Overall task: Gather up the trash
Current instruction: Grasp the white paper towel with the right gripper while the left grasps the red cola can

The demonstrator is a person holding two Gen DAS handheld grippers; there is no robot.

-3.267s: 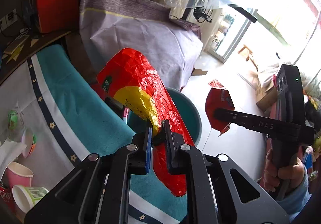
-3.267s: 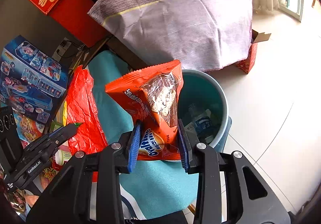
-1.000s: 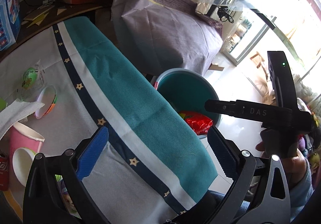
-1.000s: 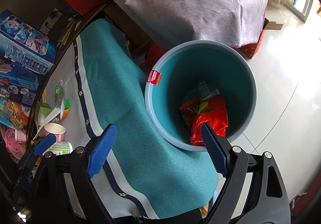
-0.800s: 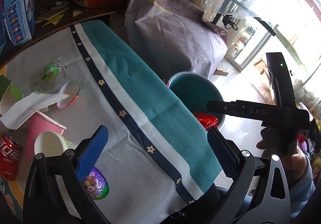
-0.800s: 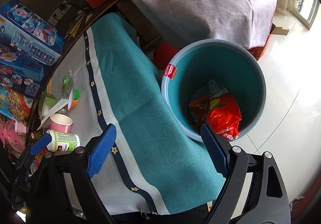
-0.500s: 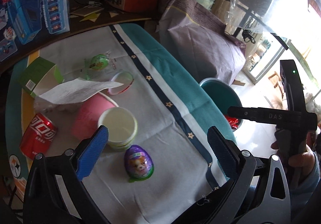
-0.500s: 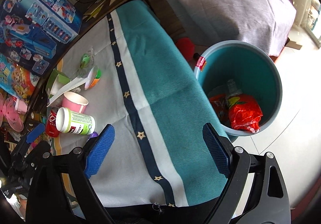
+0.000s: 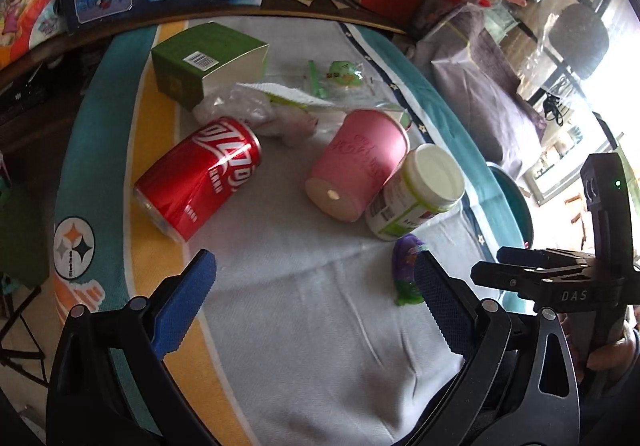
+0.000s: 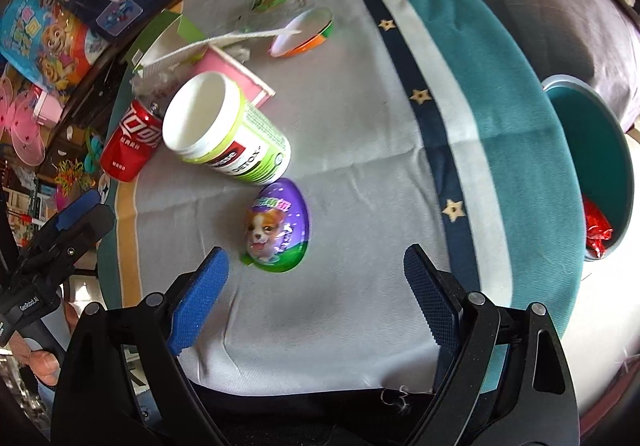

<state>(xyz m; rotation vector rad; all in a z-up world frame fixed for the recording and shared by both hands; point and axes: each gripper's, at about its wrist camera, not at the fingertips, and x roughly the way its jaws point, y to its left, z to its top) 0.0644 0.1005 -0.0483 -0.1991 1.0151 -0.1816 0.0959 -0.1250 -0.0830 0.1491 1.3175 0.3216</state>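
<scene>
Both grippers, left (image 9: 312,302) and right (image 10: 316,294), hang wide open and empty over the cloth, probably lining up the next trash: can (image 9: 198,178) centre-left, egg (image 10: 278,226) mid-frame, bin (image 10: 596,166) far right.

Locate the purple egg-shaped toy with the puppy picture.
The purple egg-shaped toy lies on the grey tablecloth, just in front of the lying white-and-green plastic jar; in the right wrist view it sits left of centre.

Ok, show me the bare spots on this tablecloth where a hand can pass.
Free: the grey cloth nearer the camera than the purple egg, and the teal band toward the bin. Crowded: the far left, where red can, pink cup, white jar and green box cluster.
</scene>
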